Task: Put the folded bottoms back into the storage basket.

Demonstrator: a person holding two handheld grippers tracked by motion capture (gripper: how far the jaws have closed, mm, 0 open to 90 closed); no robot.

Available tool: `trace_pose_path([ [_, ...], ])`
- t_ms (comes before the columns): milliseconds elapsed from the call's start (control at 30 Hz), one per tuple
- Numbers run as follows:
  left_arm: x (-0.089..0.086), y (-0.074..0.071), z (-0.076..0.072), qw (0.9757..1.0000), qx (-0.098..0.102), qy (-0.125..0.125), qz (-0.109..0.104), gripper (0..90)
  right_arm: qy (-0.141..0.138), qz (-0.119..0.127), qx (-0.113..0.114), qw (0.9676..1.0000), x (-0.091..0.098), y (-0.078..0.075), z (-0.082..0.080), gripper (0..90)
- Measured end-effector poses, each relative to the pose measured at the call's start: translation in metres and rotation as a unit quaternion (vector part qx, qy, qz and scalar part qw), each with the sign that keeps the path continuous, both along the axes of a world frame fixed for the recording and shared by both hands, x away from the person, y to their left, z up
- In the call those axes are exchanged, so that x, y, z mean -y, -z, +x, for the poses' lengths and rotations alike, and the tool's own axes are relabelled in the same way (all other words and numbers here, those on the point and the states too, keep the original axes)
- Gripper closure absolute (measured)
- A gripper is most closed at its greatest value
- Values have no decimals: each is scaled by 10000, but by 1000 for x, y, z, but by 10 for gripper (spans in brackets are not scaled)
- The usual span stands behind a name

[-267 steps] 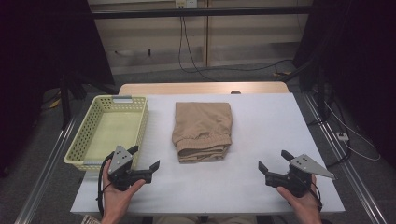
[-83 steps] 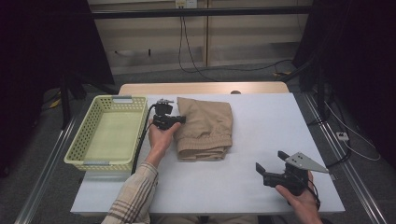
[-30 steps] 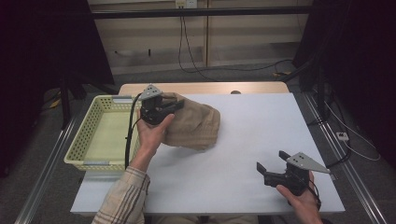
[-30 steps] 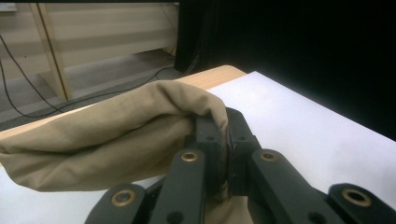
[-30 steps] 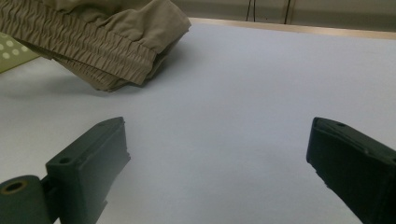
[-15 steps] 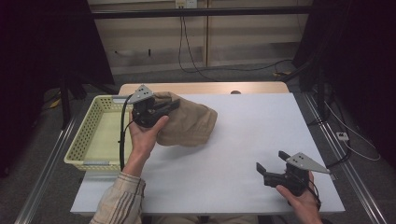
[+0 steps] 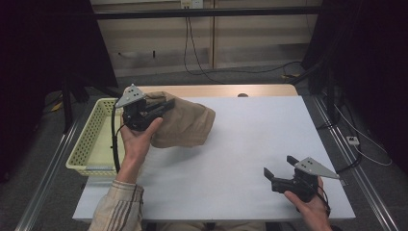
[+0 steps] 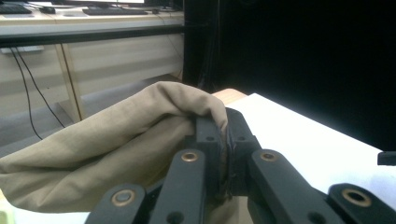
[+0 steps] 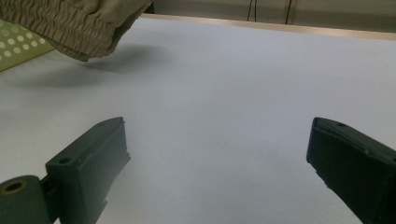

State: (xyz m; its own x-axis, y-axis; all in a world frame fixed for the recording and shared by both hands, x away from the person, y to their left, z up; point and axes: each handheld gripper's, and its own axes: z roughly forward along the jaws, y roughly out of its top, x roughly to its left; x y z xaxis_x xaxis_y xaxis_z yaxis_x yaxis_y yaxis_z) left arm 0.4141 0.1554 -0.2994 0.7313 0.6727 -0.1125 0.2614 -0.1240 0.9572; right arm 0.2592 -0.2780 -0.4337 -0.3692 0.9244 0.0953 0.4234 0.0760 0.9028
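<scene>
Cloth (image 7: 185,126), tan and bunched, hangs lifted off the white table (image 7: 250,159) near its far left part, just beside the yellow basket (image 7: 89,144) that stands at the table's left edge. One fold of it is pinched in the left gripper (image 7: 166,103), whose jaws are clamped tight on the fabric; in the left gripper view the same fold (image 8: 140,140) is drawn up into the closed jaws of that gripper (image 8: 227,135) and the rest sags away to the left and down. The bulk of the cloth droops below and to the right of the grip, and its shadow falls on the table beneath it (whether the lowest edge brushes the surface cannot be told). The person's left hand (image 7: 139,142) wraps the gripper's body, with a striped sleeve (image 7: 118,207) behind it.

The right gripper (image 7: 279,172) sits low at the near right part of the table, well apart from the cloth, its jaws spread wide with nothing between them. In the right gripper view an elastic hem of the cloth (image 9: 79,28) hangs at the upper left above bare table (image 9: 224,102), beside a corner of the basket (image 9: 18,49).
</scene>
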Motion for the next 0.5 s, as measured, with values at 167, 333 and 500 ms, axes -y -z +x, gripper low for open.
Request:
trace_pose_path([
  [167, -5, -5, -4, 10000, 49, -38, -24, 870, 13, 4, 6, 10000, 0, 0, 0, 50],
  [333, -12, -11, -10, 9999, 85, -74, -72, 870, -16, -4, 13, 10000, 0, 0, 0, 50],
  [500, -17, -14, -18, 9998, 172, -44, -29, 870, -11, -6, 11, 10000, 0, 0, 0, 50],
])
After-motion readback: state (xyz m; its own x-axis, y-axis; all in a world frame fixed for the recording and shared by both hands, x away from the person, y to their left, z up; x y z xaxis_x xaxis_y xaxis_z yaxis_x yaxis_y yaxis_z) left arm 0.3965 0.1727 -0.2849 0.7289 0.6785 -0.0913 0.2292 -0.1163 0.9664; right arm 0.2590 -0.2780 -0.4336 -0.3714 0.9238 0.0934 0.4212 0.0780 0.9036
